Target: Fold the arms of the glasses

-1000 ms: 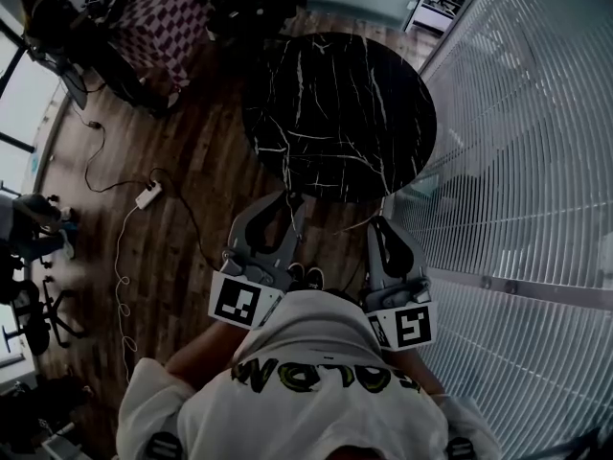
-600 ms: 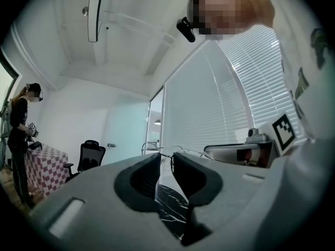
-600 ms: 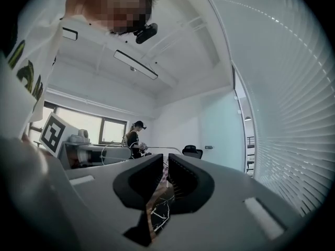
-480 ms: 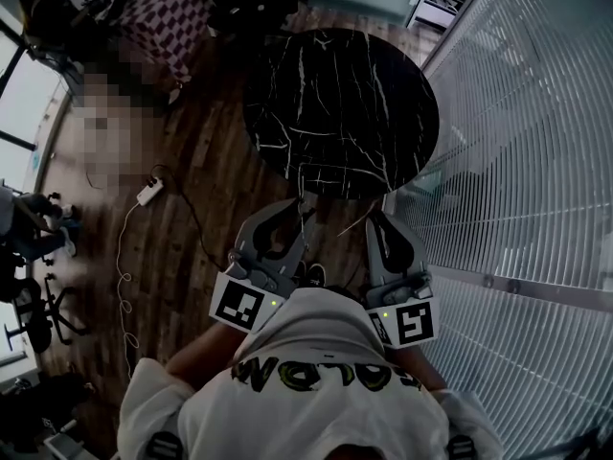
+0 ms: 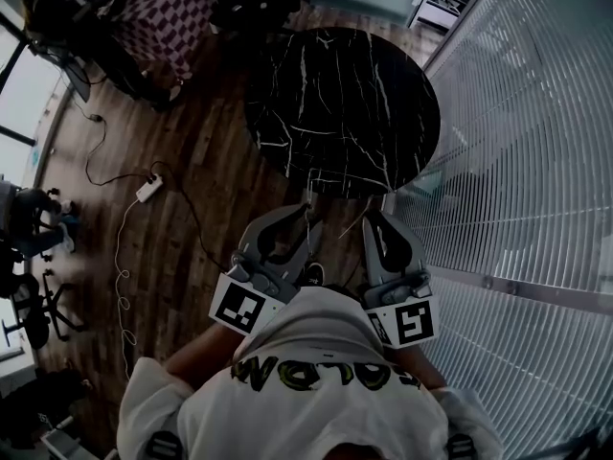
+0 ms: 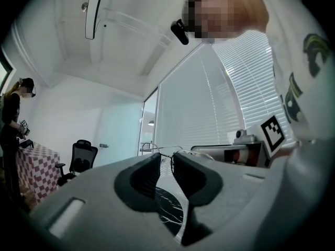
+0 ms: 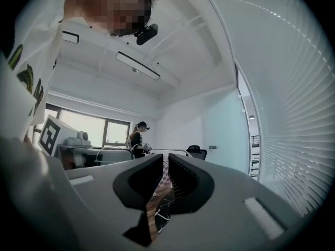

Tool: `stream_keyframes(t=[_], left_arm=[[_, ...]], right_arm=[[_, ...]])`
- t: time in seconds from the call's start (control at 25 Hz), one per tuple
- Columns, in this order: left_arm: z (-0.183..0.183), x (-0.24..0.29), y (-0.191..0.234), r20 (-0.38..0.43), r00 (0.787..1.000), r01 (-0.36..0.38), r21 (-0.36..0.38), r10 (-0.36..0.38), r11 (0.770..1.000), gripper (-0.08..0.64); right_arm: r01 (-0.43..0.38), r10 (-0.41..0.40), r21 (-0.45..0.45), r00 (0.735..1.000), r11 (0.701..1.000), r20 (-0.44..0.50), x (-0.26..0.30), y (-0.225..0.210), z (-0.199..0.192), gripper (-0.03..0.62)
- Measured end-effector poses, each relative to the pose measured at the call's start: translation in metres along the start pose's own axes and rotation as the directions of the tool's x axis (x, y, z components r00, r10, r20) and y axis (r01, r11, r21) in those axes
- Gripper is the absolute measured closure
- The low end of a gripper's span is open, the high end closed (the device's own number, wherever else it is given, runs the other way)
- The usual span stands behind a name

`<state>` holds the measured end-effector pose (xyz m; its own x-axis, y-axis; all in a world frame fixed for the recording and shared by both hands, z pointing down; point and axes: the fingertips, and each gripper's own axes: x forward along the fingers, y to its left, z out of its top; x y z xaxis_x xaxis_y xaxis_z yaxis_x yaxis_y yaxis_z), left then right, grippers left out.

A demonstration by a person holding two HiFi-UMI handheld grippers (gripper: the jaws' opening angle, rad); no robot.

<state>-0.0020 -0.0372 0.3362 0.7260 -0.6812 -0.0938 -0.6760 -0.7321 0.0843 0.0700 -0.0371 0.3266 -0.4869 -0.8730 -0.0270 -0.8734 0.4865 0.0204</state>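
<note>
Wire glasses [image 6: 178,148] barely visible
Left tool [image 6: 166,158], right tool [image 7: 165,160] both pinched shut on them; shirt lettering [image 5: 316,372] upside down, unreadable.

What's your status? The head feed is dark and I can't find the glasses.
Left gripper shut on glasses; right gripper shut on them too. Glasses held in air between both, short of table. Arms' fold unclear. Nothing in the way.
</note>
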Motion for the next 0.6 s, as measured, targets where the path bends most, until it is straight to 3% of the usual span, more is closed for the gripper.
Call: stream_keyframes(t=[0.6], left_arm=[[0.000,-0.003,-0.017,-0.003,0.999,0.053,-0.004,-0.053,0.999,0.479]], right_arm=[[-0.035,0.036,-0.001,0.999,0.999,0.001,0.002,0.009,0.001,0.558]])
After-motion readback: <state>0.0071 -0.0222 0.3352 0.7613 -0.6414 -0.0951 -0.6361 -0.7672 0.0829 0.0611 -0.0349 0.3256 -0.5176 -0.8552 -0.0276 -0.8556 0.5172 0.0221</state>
